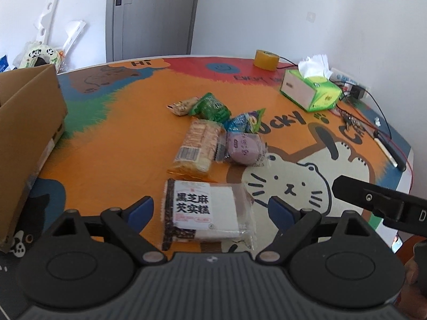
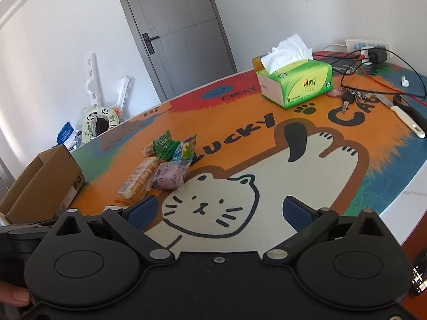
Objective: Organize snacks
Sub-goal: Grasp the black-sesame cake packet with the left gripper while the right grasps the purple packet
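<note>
Several wrapped snacks lie on a colourful cat-print mat. My left gripper (image 1: 210, 208) is open, and a white packet with black characters (image 1: 204, 209) lies between its blue pads without touching them. Beyond it are an orange-wrapped cake (image 1: 196, 148), a purple bun in clear wrap (image 1: 244, 146), a blue-green packet (image 1: 245, 121), a green packet (image 1: 212, 106) and a beige bar (image 1: 182, 106). An open cardboard box (image 1: 32, 122) stands at the left. My right gripper (image 2: 221, 209) is open over the cat drawing with nothing between its fingers; the snack pile (image 2: 160, 168) lies to its upper left.
A green tissue box (image 1: 311, 90) and a yellow tape roll (image 1: 266, 59) stand at the far right. Keys (image 2: 349, 96), a knife (image 2: 400, 114), cables and a power strip (image 2: 368, 45) crowd the right edge. A grey door (image 2: 181, 32) is behind the table.
</note>
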Demonstrator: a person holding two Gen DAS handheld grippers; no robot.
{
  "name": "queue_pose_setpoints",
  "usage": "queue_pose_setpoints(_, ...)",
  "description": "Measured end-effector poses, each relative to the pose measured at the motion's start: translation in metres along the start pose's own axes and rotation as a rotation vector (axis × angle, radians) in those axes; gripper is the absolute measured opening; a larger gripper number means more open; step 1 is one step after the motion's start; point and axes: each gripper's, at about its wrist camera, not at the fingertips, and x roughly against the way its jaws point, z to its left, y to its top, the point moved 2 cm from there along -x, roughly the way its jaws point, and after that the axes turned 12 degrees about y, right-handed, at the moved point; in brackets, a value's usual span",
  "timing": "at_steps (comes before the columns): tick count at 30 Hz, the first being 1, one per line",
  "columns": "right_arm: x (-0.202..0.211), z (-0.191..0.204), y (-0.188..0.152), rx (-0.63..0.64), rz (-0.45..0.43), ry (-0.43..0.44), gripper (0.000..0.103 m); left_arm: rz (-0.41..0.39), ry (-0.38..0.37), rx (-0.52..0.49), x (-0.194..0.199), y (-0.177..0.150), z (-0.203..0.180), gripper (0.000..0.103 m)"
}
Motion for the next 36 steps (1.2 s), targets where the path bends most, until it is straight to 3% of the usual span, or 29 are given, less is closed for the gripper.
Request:
queue_pose_setpoints(8, -0.008, -0.003, -0.004, -0.015, 0.012, 0.011, 0.101, 0.018, 0.020, -0.018, -0.014, -0.007, -0.006, 0.089)
queue_pose_setpoints(9, -0.009, -0.002, -0.004, -0.013, 0.014, 0.013, 0.101, 0.003, 0.025, -0.020, -0.014, -0.007, -0.005, 0.087)
queue_pose_setpoints(13, -0.016, 0.003, -0.002, 0.000, 0.019, 0.014, 0.100, -0.004, 0.012, 0.008, -0.012, -0.005, 0.003, 0.058)
queue_pose_setpoints(15, -0.020, 0.005, 0.000, 0.003, 0.020, 0.020, 0.098, 0.008, -0.014, 0.020, -0.011, -0.002, 0.007, 0.053)
queue_pose_setpoints(25, -0.037, 0.020, 0.009, 0.030, 0.021, 0.041, 0.097, -0.046, -0.007, 0.082, 0.007, 0.009, 0.033, 0.052)
queue_pose_setpoints(36, -0.065, 0.029, 0.017, 0.036, 0.038, 0.039, 0.090, -0.052, 0.019, 0.145, -0.005, 0.018, 0.058, 0.052)
